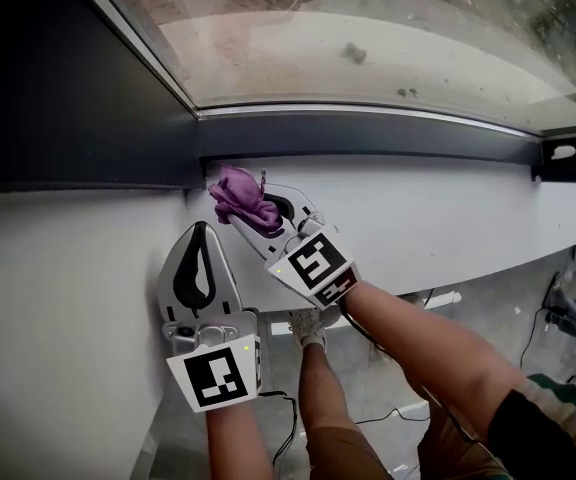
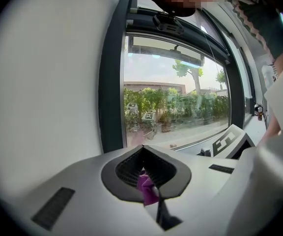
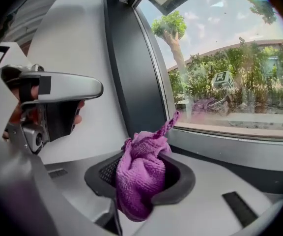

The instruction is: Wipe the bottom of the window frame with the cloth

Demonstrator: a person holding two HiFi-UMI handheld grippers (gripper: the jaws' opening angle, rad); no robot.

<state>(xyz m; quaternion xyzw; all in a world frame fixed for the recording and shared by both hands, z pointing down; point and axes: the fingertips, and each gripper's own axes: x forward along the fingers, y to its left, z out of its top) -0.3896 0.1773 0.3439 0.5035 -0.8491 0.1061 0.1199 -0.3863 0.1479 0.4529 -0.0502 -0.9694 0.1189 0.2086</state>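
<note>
I read the cloth (image 1: 236,196) as purple; the window frame (image 1: 368,136) just above it is dark grey. The left tool (image 1: 203,230) and right tool (image 1: 251,206) are light grey with black pads. Their marker cubes (image 1: 216,373) carry black-and-white squares. The sill (image 1: 448,208) below the window frame is white.

The window frame's bottom rail (image 1: 368,138) runs left to right below the glass (image 1: 368,38), with the sill (image 1: 448,218) in front of it; the cloth (image 1: 238,196) sits in the right tongs (image 1: 253,211), just beside the rail's left end; the left tongs (image 1: 203,230) lie to the left and nearer the person, apart from the rail, a small scrap of cloth showing between their jaws.
</note>
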